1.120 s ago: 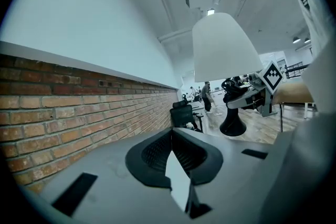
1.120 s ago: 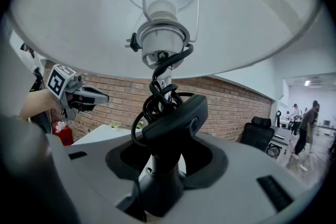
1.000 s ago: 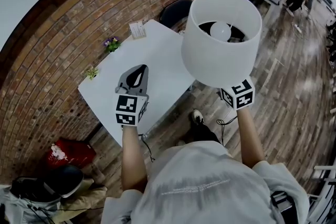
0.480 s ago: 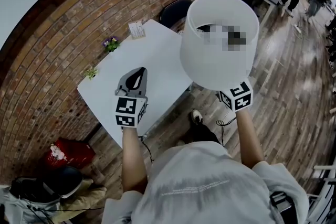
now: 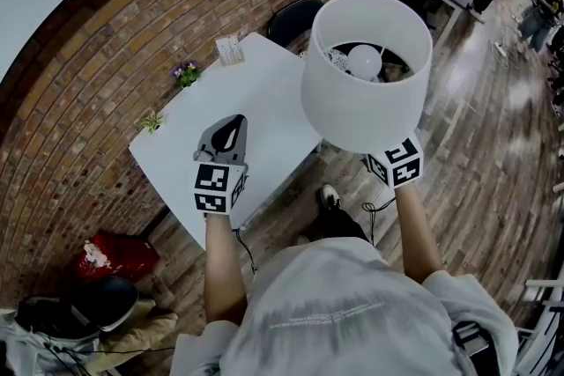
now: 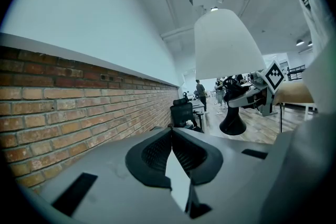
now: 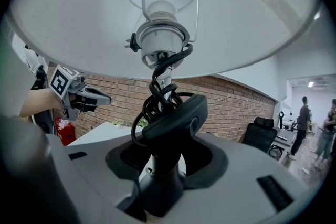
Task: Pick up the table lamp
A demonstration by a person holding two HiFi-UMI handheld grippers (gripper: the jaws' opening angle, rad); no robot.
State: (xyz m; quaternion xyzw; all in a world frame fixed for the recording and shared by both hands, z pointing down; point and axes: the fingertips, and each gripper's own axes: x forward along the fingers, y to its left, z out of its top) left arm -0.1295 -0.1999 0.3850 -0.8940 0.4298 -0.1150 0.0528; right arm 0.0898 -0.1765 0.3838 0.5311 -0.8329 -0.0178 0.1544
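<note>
— Where was the lamp point(image 5: 366, 75)?
— Up in the air by the bench's point(image 5: 264, 88) right side, its stem clamped in the right gripper's point(image 7: 163, 165) fingers.
— And the left gripper point(image 5: 227, 129)?
— Fingers closed, empty, above the bench.

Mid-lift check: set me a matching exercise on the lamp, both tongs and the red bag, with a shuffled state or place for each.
Things:
1. lamp
2. left tongs
3. right tongs
4. red bag

States or places:
A. shut on nothing
B. on the floor
C. held up, clear of the table
D. clamped on the lamp

Pairs: 1-C, 2-A, 3-D, 4-B
</note>
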